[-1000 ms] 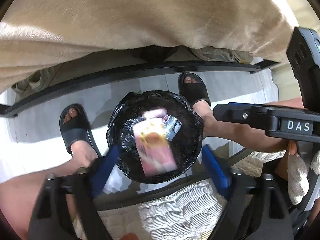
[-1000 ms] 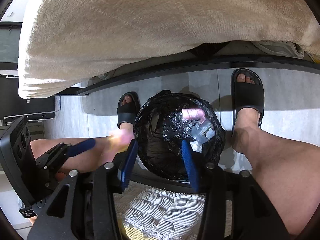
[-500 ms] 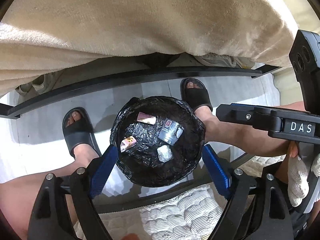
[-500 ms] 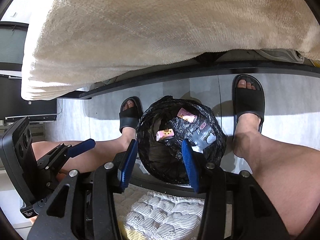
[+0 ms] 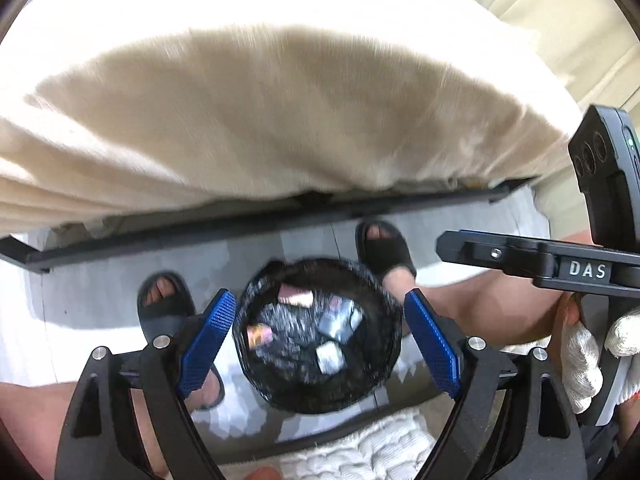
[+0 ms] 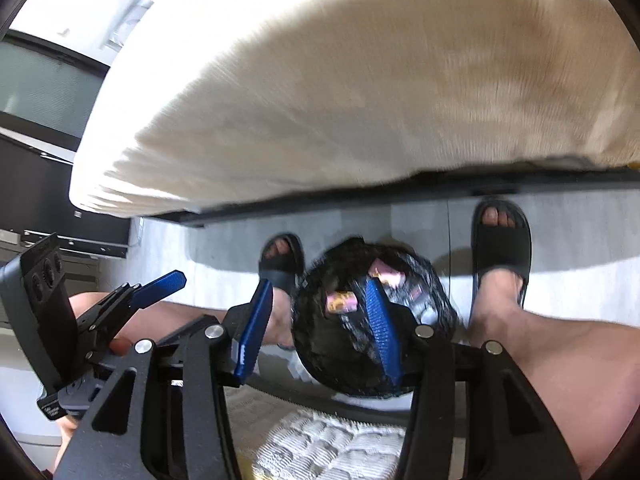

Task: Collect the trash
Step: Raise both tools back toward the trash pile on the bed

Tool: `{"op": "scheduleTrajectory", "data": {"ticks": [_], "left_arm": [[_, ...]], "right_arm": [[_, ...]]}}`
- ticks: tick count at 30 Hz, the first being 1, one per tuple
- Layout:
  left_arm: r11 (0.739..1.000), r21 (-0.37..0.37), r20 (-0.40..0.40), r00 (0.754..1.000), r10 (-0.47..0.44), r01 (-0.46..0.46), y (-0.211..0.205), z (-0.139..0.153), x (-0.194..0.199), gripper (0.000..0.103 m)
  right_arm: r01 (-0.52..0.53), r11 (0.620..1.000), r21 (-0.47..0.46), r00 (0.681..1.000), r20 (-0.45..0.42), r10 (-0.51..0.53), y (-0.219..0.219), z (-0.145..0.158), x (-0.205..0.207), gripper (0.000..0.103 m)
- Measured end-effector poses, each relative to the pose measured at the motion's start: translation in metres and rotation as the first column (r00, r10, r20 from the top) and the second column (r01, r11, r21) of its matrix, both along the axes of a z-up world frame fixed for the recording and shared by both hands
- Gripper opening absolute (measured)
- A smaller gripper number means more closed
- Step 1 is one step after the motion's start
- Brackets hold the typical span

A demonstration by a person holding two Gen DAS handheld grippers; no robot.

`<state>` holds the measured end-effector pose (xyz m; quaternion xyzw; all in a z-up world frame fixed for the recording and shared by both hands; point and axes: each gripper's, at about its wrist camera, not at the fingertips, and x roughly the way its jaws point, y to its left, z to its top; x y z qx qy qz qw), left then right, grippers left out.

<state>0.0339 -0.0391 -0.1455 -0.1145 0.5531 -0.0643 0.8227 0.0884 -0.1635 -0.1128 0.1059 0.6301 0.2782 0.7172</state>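
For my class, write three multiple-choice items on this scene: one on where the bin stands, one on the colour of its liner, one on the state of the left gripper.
1. Where does the bin stand?
A. On the bed
B. On the floor between the person's feet
C. On a shelf

2. What colour is the bin liner?
A. Black
B. White
C. Green

3. In what state is the left gripper?
A. Shut on a wrapper
B. Shut on the bin's rim
C. Open and holding nothing

Answers: 1 B, a sandalled foot shows on each side of it on the grey floor. 2 A, the crinkled plastic is black. 3 C, its blue pads stand wide apart with nothing between them.
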Motion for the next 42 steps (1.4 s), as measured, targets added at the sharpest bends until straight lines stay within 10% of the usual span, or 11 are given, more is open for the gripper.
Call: {"op": "scheduleTrajectory", "data": {"ticks": [6,14,28,42], "left_arm": [[1.000,-0.017,0.166,0.986,0.016,-0.014,0.009,0.035,-0.006,0.084],[1.000,0.017,0.376,0.927,0.007,-0.014,0.021,0.081,-0.011,0.084],[0.994,0.060,0.562,0.827,0.039,-0.088,0.060,0.134,0.030,0.084],[0.989,0.069,0.588,0.806,0.065,-0.129,0.100,0.142,0.110,0.084]], "right_arm": [[-0.046,0.998,0.049,0.972,0.232,0.034,-0.002,0.046,-0.010,0.051],[-0.126,0.988,0.091,0.850,0.524,0.060,-0.011,0.106,-0.015,0.053],[-0.086,0.989,0.123,0.772,0.636,-0.012,-0.011,0.144,0.050,0.055],[-0.033,0.986,0.165,0.774,0.628,-0.079,0.002,0.147,0.135,0.069]]}}
